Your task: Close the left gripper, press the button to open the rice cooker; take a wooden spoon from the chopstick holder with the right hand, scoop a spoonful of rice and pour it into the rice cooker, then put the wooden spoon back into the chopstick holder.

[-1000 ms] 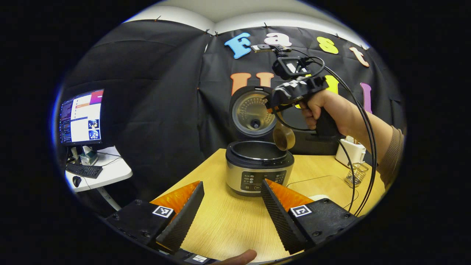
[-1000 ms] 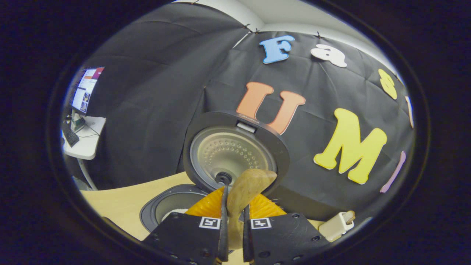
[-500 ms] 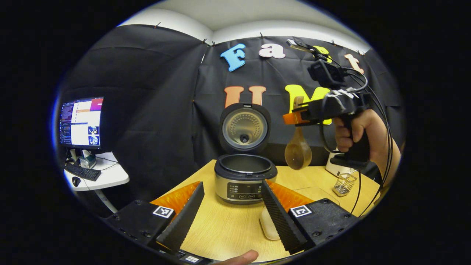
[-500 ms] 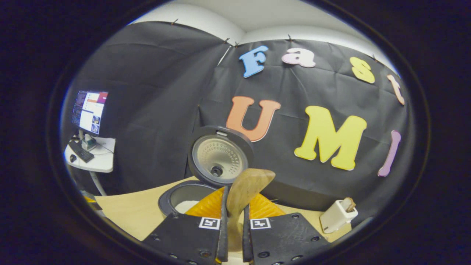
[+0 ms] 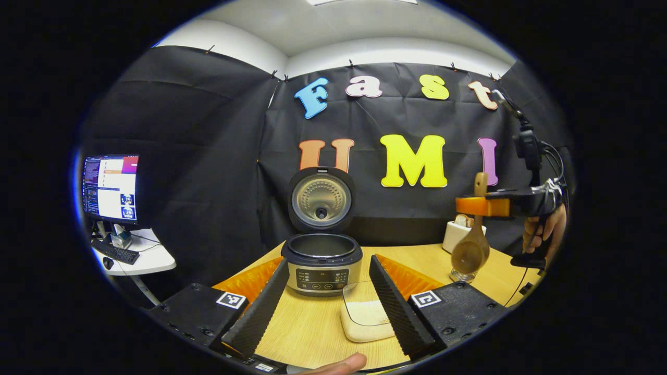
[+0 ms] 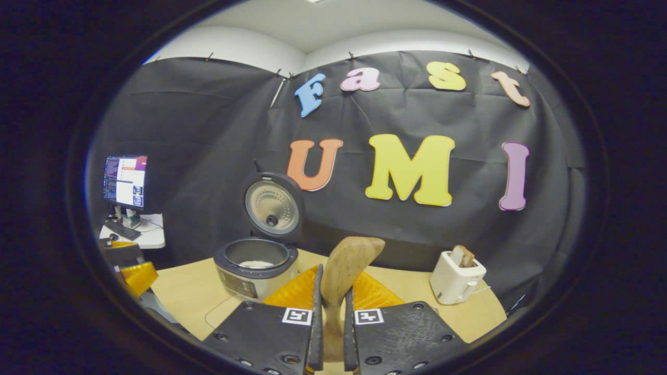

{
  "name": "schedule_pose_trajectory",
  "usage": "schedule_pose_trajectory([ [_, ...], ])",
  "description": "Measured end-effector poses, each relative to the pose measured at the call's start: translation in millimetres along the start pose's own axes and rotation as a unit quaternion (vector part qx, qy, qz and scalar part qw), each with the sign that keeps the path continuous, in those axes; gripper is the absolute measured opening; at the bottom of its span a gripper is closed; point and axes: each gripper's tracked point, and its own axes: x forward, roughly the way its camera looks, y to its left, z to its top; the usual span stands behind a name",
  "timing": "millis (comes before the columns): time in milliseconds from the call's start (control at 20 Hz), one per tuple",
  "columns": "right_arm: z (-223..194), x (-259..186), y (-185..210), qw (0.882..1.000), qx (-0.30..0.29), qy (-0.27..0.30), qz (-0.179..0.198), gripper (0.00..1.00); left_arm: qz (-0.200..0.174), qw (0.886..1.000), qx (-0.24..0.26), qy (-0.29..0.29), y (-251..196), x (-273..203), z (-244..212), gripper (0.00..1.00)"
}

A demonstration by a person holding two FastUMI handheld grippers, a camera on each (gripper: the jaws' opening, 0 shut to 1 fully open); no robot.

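Wooden spoon hangs bowl-down, handle pinched by right gripper, above chopstick holder far right, lined up for return. Rice cooker stands open, centre. Left gripper idles near, jaws spread.

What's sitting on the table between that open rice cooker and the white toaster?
In the right gripper view, bare wooden table lies between the open silver rice cooker and white toaster; the held wooden spoon crosses the stretch nearer the camera.
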Motion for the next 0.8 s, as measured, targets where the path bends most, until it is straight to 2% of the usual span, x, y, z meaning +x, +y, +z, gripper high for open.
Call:
schedule_pose_trajectory([
  [150,-20.6,-21.3,-32.0,1.000,0.014,0.000,-0.007,0.15,-0.005,1.000,-0.008,-0.001,-11.8,10.7,9.7,0.99],
  [350,-47.1,-48.2,-75.9,0.999,0.048,0.002,-0.022,0.15,0.004,1.000,0.017,-0.001,-15.3,37.3,28.7,0.99],
  [550,-72.2,-65.4,-101.4,0.998,0.059,0.008,-0.038,0.15,0.007,0.999,0.040,-0.015,-19.1,72.3,58.4,0.99],
  [800,-97.3,-84.6,-124.4,0.995,0.093,0.022,-0.040,0.15,0.008,0.998,0.059,-0.032,-23.9,129.9,104.3,0.99],
])
